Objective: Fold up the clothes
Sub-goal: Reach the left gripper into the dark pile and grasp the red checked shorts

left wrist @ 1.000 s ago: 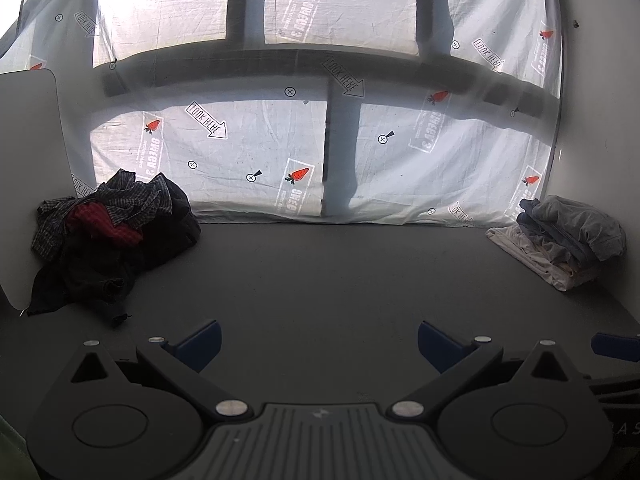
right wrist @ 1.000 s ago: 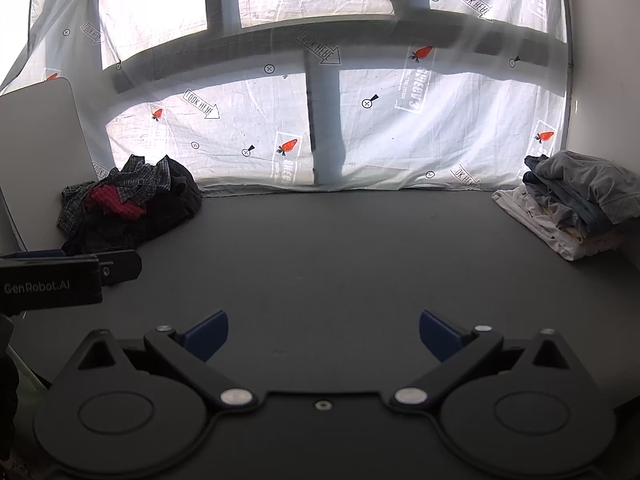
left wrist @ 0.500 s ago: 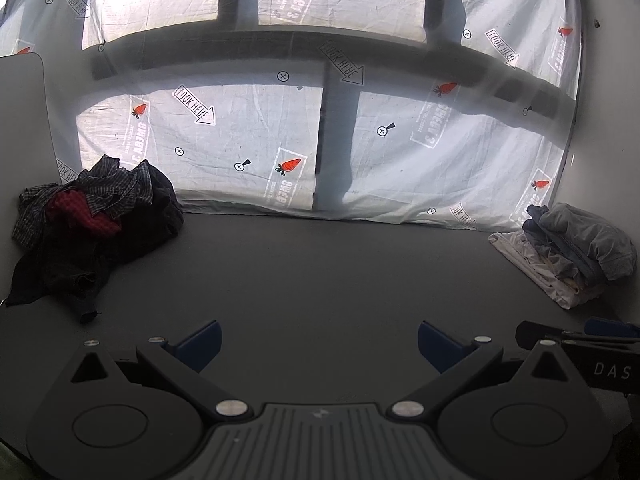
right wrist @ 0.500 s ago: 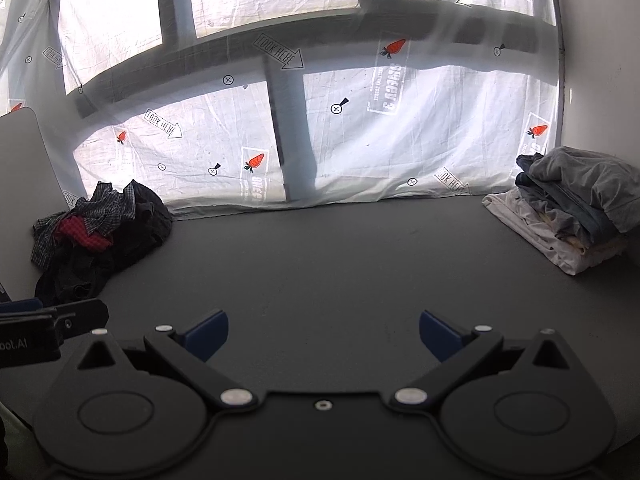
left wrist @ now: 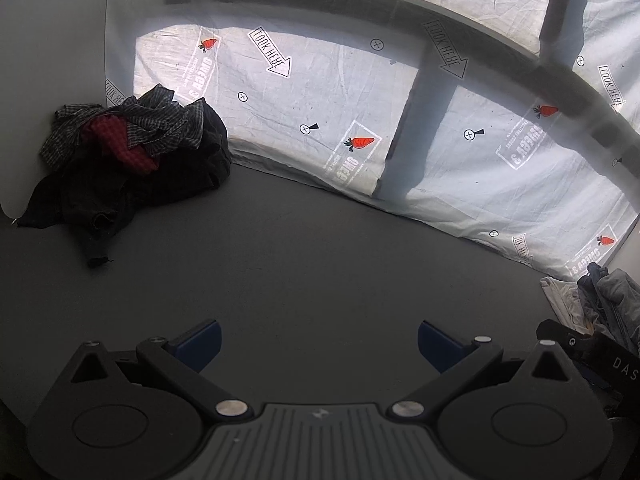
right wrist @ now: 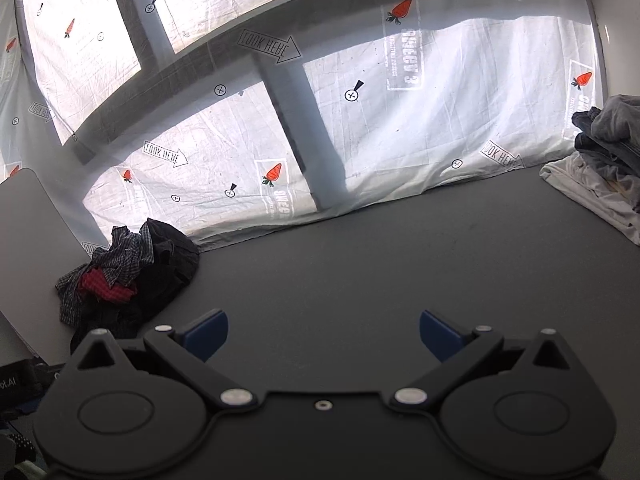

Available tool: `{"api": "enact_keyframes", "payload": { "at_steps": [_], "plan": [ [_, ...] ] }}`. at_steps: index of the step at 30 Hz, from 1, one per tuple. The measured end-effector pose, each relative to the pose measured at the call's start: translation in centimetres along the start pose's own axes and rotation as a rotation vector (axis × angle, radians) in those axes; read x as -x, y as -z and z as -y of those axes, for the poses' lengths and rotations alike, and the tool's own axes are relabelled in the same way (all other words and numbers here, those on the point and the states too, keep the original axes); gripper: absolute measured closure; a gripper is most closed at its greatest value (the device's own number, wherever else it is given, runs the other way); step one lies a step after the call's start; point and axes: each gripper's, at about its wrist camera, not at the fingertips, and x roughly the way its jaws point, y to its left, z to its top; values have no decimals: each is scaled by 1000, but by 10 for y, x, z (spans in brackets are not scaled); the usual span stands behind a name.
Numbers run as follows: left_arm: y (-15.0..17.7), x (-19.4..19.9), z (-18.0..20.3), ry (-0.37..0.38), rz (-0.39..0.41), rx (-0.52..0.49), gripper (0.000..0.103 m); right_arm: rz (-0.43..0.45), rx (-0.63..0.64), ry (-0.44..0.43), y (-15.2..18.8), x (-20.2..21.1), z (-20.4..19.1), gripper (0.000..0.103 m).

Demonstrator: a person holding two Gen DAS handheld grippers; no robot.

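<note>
**Two empty grippers, one pile left to fold**

Two grippers sit nearest the cameras: the left gripper [left wrist: 319, 340] and the right gripper [right wrist: 324, 334] each show blue pads spread wide apart, with nothing between them. Beyond both lies a bare stretch of dark bench [left wrist: 320, 264]. Farther off, at the left rear corner, a heap of unfolded clothes [left wrist: 128, 160] rests against a white panel [left wrist: 52, 60]: checked fabric and a red item over dark garments. At the right rear, well apart from that heap, a stack of folded clothes [right wrist: 600, 168] suggests part of the task is done. The heap remains, so the next garment probably comes from there. A printed sheet [right wrist: 360, 120] closes the background.
</note>
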Motion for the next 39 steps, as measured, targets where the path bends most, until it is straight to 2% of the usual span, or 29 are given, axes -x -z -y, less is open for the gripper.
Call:
{"api": "enact_keyframes", "payload": {
  "at_steps": [5, 12, 19, 21, 26, 28, 29, 30, 31, 33, 39],
  "plan": [
    [-28, -28, -50, -14, -19, 117, 0, -61, 16, -58, -7, -49, -37, 0],
    [-73, -85, -149, -56, 12, 196, 0, -74, 66, -127, -22, -114, -108, 0],
    [-116, -163, -261, -99, -17, 371, 0, -135, 52, -159, -38, -208, -182, 1],
    [-126, -185, -290, -119, -39, 401, 0, -156, 34, -160, -43, -235, -201, 5],
    [-153, -238, -349, -173, -43, 427, 2, -197, 21, -204, -52, -309, -253, 6],
    [-170, -259, -369, -174, -9, 433, 10, -206, 35, -200, -47, -329, -268, 6],
    [-177, -266, -375, -174, -1, 438, 17, -212, 35, -198, -45, -338, -274, 6],
    [-185, -276, -382, -173, 7, 443, 26, -220, 30, -195, -41, -347, -279, 6],
    [-194, -288, -390, -175, 15, 443, 32, -230, 20, -192, -37, -355, -282, 6],
    [-207, -306, -397, -171, 25, 442, 53, -261, 8, -181, -30, -373, -287, 6],
    [-228, -348, -414, -143, 63, 460, 55, -349, 10, -111, -9, -402, -284, 7]
  ]
}}
